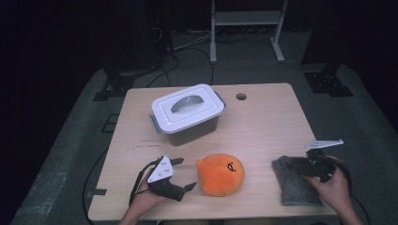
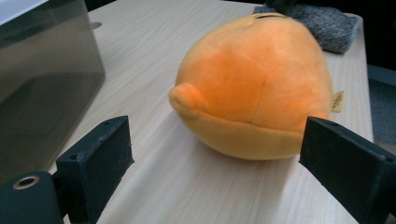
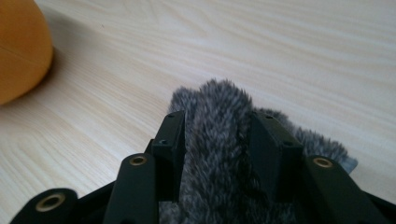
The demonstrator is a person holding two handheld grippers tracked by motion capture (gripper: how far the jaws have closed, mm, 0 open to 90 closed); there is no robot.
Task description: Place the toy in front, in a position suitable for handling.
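An orange plush toy (image 1: 221, 174) lies near the table's front edge, close ahead of my left gripper (image 1: 187, 173). In the left gripper view the plush toy (image 2: 257, 79) rests just beyond the wide-apart jaws of the left gripper (image 2: 219, 154), which is open and holds nothing. At the front right lies a grey fuzzy cloth (image 1: 298, 190). My right gripper (image 1: 287, 165) is down on its far end. In the right gripper view a raised fold of the cloth (image 3: 219, 93) fills the gap of the right gripper (image 3: 217, 126), pinched between both pads.
A grey storage box with a white handled lid (image 1: 187, 112) stands at the back left of the wooden table (image 1: 263, 122); its wall (image 2: 42, 79) is close to my left jaw. A round hole (image 1: 241, 96) sits near the far edge.
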